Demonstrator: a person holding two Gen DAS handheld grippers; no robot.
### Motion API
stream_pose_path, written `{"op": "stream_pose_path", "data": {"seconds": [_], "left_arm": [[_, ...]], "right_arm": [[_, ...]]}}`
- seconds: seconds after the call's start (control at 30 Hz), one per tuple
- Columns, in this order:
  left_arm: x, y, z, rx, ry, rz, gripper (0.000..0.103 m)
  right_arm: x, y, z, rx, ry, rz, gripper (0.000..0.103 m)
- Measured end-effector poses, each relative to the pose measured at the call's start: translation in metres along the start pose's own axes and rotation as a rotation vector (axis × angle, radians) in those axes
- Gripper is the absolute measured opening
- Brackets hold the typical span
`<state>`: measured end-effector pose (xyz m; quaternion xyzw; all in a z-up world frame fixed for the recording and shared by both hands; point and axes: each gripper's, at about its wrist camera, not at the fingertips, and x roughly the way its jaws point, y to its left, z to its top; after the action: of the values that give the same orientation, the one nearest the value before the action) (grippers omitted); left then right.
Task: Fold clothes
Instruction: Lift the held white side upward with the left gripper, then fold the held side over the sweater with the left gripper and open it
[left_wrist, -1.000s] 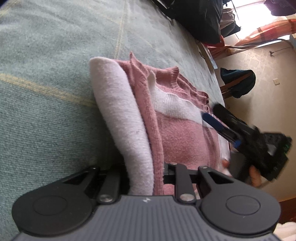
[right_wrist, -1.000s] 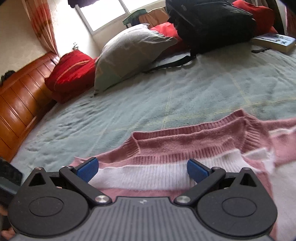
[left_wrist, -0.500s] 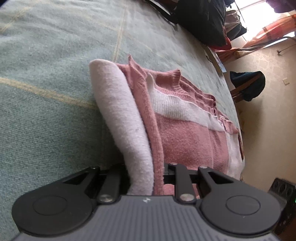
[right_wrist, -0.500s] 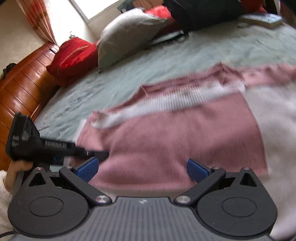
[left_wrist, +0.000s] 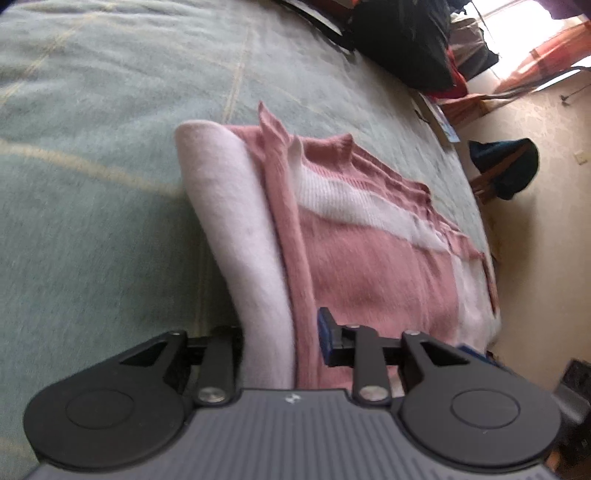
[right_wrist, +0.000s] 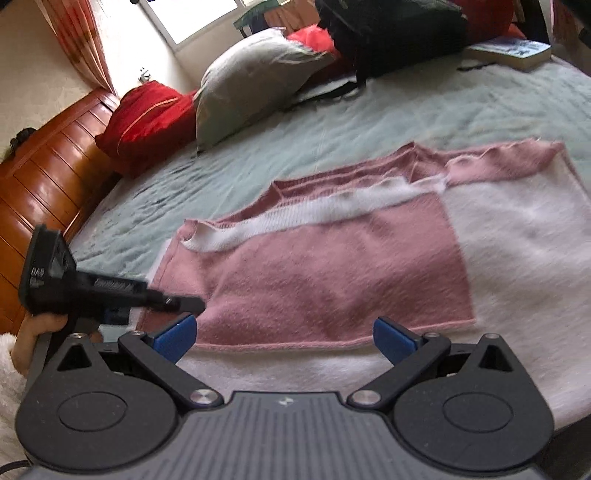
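A pink and white knit sweater (right_wrist: 332, 266) lies folded on the pale green blanket (right_wrist: 406, 110). In the left wrist view the sweater (left_wrist: 369, 266) runs away from the camera, and its thick folded left edge fills the gap between the jaws of my left gripper (left_wrist: 277, 343), which is shut on it. The right wrist view shows that left gripper (right_wrist: 184, 303) from the side, at the sweater's near left corner, held by a hand (right_wrist: 37, 328). My right gripper (right_wrist: 284, 336) hangs open above the sweater's near edge, with nothing between its blue pads.
At the head of the bed lie a grey pillow (right_wrist: 251, 81), a red pillow (right_wrist: 147, 122), a black backpack (right_wrist: 388, 33) and a book (right_wrist: 513, 51). A wooden bed frame (right_wrist: 44, 177) runs along the left. A chair draped in dark clothing (left_wrist: 506, 170) stands beside the bed.
My right gripper has drawn back from the sweater's neckline to its near edge, staying open. The left gripper keeps its hold on the folded edge, and its blue pad now shows.
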<state>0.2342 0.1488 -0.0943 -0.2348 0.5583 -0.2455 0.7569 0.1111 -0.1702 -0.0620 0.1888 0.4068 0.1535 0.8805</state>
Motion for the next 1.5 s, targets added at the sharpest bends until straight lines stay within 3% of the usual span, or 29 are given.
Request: {"op": "stream_pose_path", "data": {"seconds": [0.17, 0.23, 0.47, 0.63, 1.03, 1.5], "left_arm": [[0.001, 0.020, -0.006, -0.078, -0.028, -0.083, 0.034], [0.007, 0.027, -0.004, -0.118, -0.046, -0.096, 0.026], [0.011, 0.009, -0.001, -0.068, -0.089, -0.003, 0.021], [-0.001, -0.021, 0.003, -0.012, -0.090, 0.069, 0.018], [-0.042, -0.122, 0.012, 0.176, -0.121, -0.011, 0.018], [0.017, -0.228, 0.025, 0.243, -0.030, -0.050, 0.018]], "right_arm": [[-0.005, -0.011, 0.002, 0.017, -0.008, 0.012, 0.103], [-0.006, -0.013, 0.001, 0.018, -0.004, 0.018, 0.103], [-0.016, -0.022, 0.000, 0.019, -0.025, 0.033, 0.103], [-0.026, -0.030, 0.001, 0.017, -0.054, 0.038, 0.103], [-0.050, -0.059, 0.012, 0.044, -0.135, 0.037, 0.103], [-0.115, -0.107, 0.015, 0.025, -0.297, -0.037, 0.103]]}}
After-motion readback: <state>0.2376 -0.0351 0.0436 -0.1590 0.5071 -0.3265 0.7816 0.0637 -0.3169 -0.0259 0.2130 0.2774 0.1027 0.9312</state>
